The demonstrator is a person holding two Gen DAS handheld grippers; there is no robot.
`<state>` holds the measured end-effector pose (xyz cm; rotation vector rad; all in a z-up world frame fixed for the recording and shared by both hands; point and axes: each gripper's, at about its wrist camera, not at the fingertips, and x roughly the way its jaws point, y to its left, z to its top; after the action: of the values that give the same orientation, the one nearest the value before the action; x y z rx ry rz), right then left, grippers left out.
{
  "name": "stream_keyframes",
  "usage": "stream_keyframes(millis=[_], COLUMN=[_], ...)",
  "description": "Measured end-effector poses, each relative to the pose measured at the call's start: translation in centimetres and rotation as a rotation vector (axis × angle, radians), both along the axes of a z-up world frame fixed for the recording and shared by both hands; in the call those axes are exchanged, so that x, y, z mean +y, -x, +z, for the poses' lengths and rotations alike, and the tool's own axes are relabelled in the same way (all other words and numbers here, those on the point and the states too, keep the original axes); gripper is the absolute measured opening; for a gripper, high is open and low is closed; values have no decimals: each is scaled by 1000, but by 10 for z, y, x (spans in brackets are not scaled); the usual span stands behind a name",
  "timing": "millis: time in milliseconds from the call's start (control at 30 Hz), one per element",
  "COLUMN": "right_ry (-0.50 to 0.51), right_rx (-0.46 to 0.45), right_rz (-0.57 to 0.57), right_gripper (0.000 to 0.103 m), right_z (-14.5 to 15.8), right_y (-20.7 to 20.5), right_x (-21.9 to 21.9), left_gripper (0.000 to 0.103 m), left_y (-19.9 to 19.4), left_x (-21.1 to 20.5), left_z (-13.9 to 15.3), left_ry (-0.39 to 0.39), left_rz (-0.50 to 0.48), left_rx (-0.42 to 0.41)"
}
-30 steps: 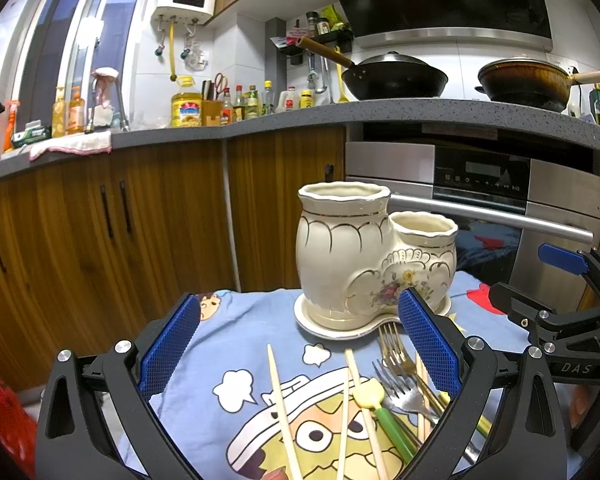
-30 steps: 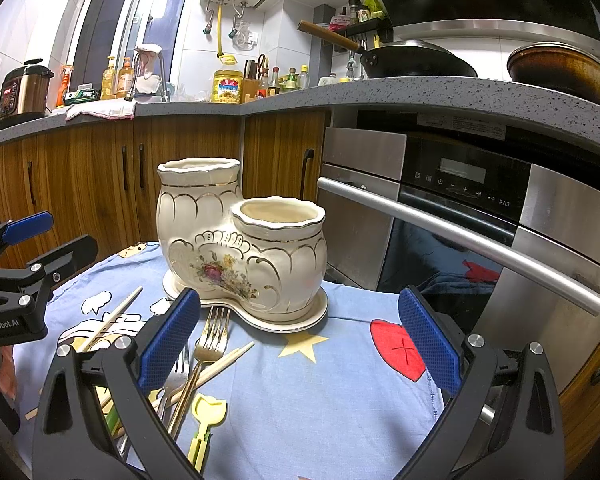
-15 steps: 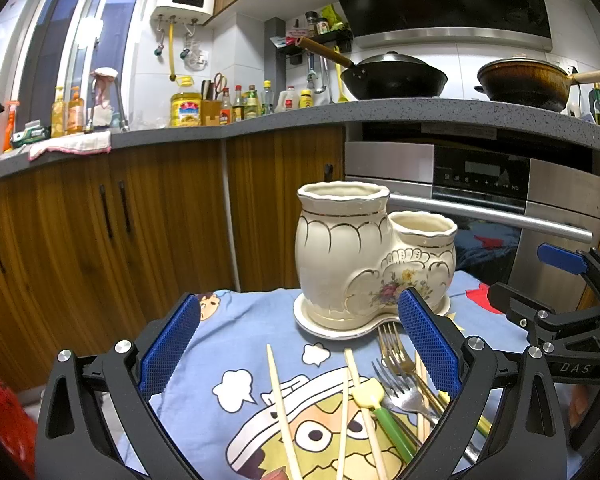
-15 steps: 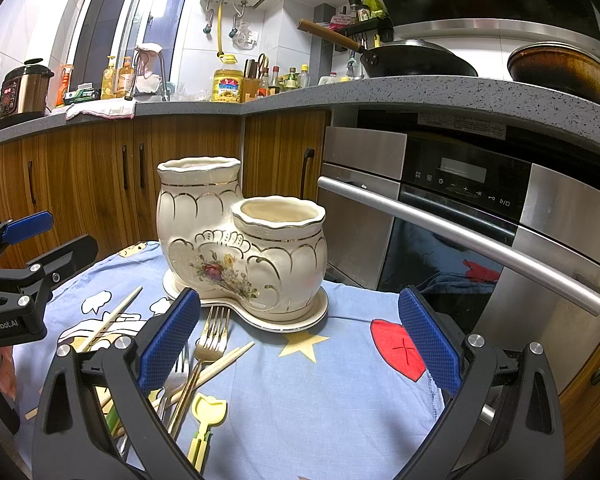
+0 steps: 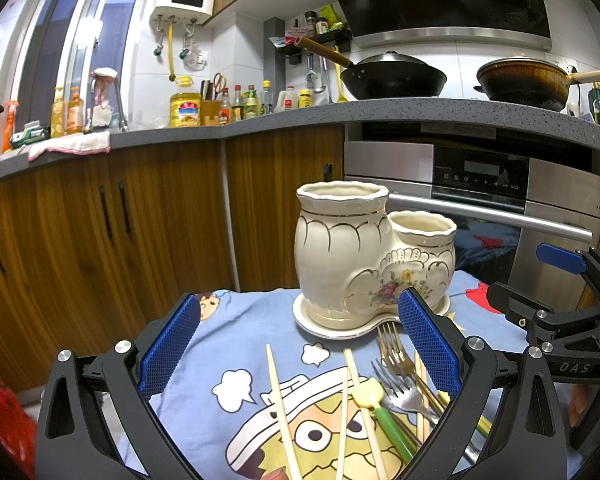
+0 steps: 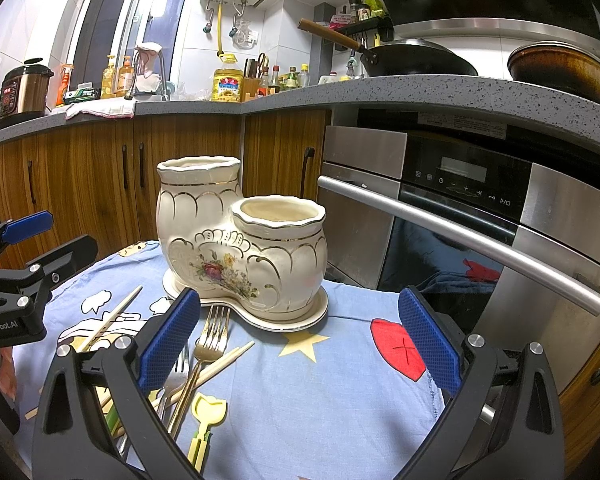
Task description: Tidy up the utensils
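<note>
The two-cup holder is glossy glazed ceramic, cream with gilt lines, on a matching glazed saucer. Under it lies a matt printed cloth. The forks are shiny metal, the chopsticks pale smooth wood, the small yellow utensil plastic. Far cabinets are grained wood; the oven front brushed steel. The gripper pads show rough blue texture.

left wrist view low over tablecloth, right wrist view alongside, both facing the near ceramic holder
</note>
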<state>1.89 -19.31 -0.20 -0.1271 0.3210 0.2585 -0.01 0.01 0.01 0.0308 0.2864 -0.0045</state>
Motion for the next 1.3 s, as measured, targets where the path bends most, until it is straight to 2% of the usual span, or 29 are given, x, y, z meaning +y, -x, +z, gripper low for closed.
stream_keyframes(millis=[433,633,700,800,933,1067,1167,1267,1300], right_ry=[0,-24,-35,-21,32,86,96,76,80], right_rx=[4,29,45,90,128,183,269,334,348], right_rz=[-1,6,3,24,33,65,108,156,166], right_gripper=[98,98,98,98,98,98,98,98,98], right_z=[0,1,-1,-6,-7,-11,-19,-24,-24], right_y=[-1,-3,-6,-15,-21,-24,-27,-27,-27], right_x=[0,-7,-8,-5,-5,-6,-5,-3,-2], left_gripper=[98,98,98,98,98,98,96,94,90], left_y=[-4,-10,-12,-22,-29,-29,-26,-26,-27], left_x=[2,7,12,27,44,48,43,39,38], left_z=[1,-1,0,-3,-12,-28,-42,-45,-46], left_ry=[-1,19,37,31,-20,-69,-125,-100,-80], left_rz=[-2,4,-11,24,104,115,107,80,63], left_rx=[6,41,70,172,277,405,465,505,516])
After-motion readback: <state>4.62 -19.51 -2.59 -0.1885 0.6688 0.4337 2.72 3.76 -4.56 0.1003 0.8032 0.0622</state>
